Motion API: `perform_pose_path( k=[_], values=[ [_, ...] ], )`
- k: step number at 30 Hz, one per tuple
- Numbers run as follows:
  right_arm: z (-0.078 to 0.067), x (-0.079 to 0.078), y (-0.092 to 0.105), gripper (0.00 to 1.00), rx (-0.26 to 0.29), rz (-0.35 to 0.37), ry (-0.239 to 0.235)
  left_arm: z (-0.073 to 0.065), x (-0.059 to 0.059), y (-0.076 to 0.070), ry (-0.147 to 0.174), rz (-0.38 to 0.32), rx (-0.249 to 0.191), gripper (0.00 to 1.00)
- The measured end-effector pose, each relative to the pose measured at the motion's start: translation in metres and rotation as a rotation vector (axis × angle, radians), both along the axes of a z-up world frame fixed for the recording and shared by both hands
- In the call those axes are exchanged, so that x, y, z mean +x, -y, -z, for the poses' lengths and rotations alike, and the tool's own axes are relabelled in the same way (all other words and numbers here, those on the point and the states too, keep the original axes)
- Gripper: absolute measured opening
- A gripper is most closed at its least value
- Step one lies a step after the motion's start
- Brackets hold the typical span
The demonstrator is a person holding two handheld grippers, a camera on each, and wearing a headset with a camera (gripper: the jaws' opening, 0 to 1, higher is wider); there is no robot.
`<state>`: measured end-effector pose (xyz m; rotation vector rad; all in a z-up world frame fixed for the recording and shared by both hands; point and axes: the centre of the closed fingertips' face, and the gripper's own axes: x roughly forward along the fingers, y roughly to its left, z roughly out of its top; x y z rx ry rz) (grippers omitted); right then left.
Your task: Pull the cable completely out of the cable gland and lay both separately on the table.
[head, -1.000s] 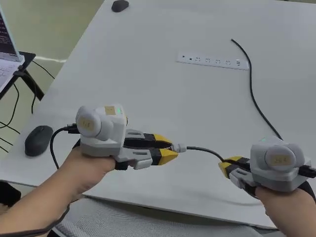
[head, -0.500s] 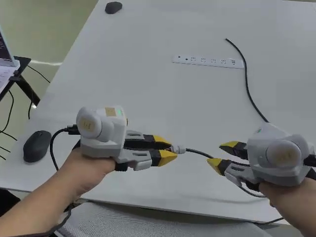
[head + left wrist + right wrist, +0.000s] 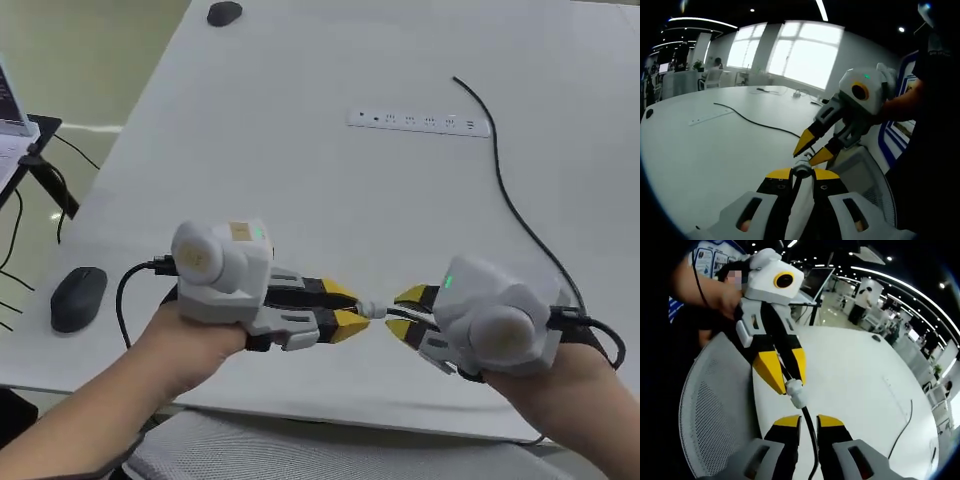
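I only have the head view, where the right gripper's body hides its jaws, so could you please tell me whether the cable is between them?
Observer: Yes, in the right gripper view the cable runs between the right gripper's open jaws, with a gap on each side.
Operator: Thanks, and how is the gland held?
Observer: The left gripper view shows the cable gland pinched at the very tips of the left gripper's shut jaws.
Operator: How close are the right jaws to it?
Observer: The right gripper view shows a short stretch of bare cable between them.
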<state>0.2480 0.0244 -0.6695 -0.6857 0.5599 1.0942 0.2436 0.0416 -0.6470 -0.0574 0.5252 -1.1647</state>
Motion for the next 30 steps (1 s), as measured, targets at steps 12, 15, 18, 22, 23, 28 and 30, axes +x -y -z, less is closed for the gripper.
perform_pose_path(
  k=[12, 15, 18, 22, 23, 28, 30],
  values=[
    [0.001, 0.000, -0.007, 0.02, -0.018, 0.013, 0.027, 0.001, -0.002, -0.004, 0.008, 0.034, 0.012, 0.15],
    [0.001, 0.001, -0.007, 0.01, -0.005, 0.040, 0.021, 0.001, -0.002, -0.005, 0.000, 0.034, 0.012, 0.15],
    [0.001, 0.001, -0.009, 0.01, 0.032, 0.106, -0.033, 0.000, -0.001, -0.006, 0.013, 0.037, 0.017, 0.15],
    [0.002, 0.005, -0.004, 0.01, 0.037, 0.158, -0.048, -0.003, -0.001, -0.009, 0.029, 0.037, 0.013, 0.15],
    [0.002, 0.005, -0.003, 0.01, 0.048, 0.182, -0.060, -0.004, 0.000, -0.010, 0.030, 0.036, 0.010, 0.15],
    [0.005, 0.011, 0.009, 0.00, 0.094, 0.296, -0.109, -0.008, 0.002, -0.015, 0.039, 0.036, -0.012, 0.15],
    [0.008, 0.012, 0.013, 0.00, 0.108, 0.331, -0.127, -0.009, 0.002, -0.017, 0.040, 0.036, -0.018, 0.15]
  ],
)
